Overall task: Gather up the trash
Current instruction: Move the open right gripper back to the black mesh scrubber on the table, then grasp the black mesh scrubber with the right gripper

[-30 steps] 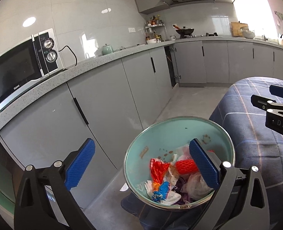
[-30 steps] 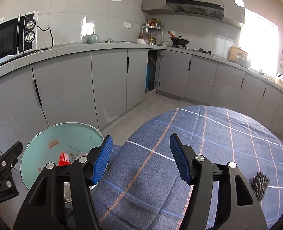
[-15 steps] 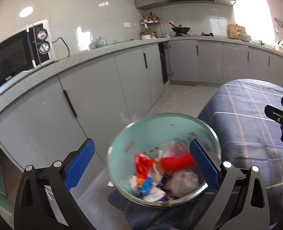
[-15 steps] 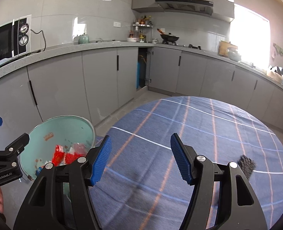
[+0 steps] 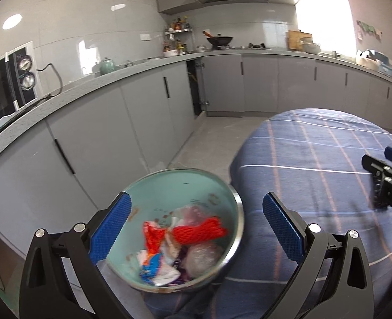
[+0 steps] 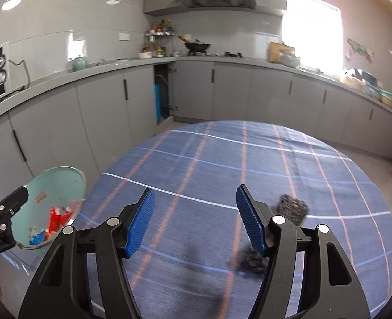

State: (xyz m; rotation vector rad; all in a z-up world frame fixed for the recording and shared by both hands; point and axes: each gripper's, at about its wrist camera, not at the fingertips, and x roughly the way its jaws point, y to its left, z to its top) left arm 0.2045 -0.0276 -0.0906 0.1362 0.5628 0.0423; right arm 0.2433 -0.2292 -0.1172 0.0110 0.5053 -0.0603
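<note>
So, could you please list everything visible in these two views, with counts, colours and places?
Round metal bowl with mint-green inside: one, at table's left edge, holding trash.
Red mesh net: one, in bowl.
Crumpled wrappers: several, red, blue, white, in bowl.
Dark scrubby clumps: two, black, on table.
Blue plaid tablecloth: one, covering round table.
Microwave: one, black-white, counter left.
Wok: one, black, on stove.
Left gripper: open, empty.
Right gripper: open, empty.
</note>
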